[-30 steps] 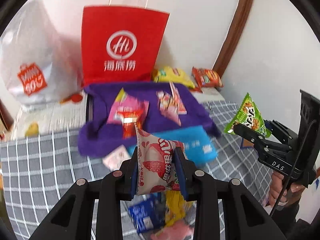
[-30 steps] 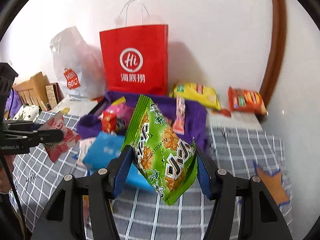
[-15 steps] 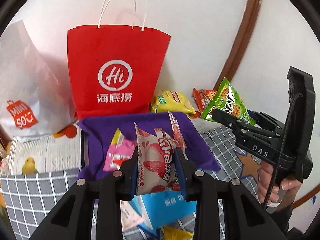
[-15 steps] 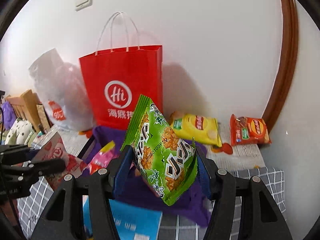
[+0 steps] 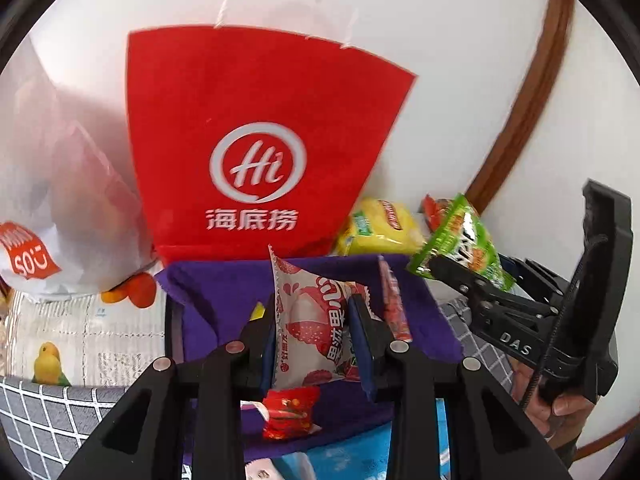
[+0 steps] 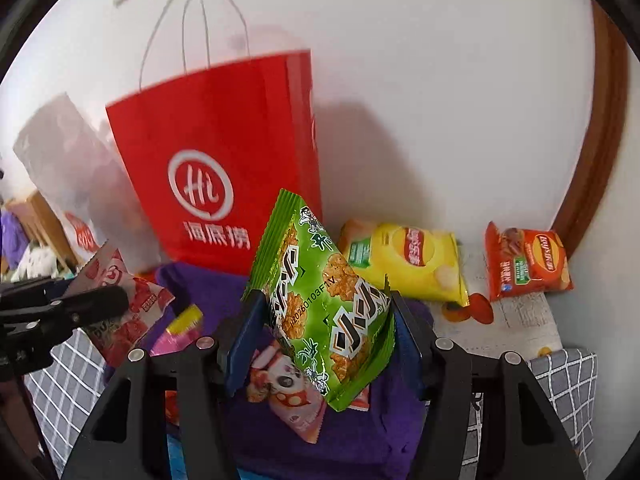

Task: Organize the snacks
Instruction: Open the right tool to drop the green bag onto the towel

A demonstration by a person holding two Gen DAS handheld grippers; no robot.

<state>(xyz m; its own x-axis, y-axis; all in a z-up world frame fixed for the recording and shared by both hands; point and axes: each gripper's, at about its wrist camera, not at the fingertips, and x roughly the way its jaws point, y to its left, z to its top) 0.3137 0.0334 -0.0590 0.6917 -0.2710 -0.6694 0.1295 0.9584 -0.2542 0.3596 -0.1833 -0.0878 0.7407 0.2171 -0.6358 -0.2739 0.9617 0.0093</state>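
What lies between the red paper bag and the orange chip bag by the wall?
In the right wrist view, a yellow chip bag lies between the red paper bag and the orange chip bag.

red bag (image 5: 256, 128): "Hi 海底捞" | right tool (image 5: 448, 268): "DAS"

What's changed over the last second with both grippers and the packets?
Both grippers carried their packets forward toward the red bag. Left gripper stays shut on the pink packet, right gripper on the green packet. Nothing was released.

Black tool (image 5: 316, 340), silver screws, "DAS" marking
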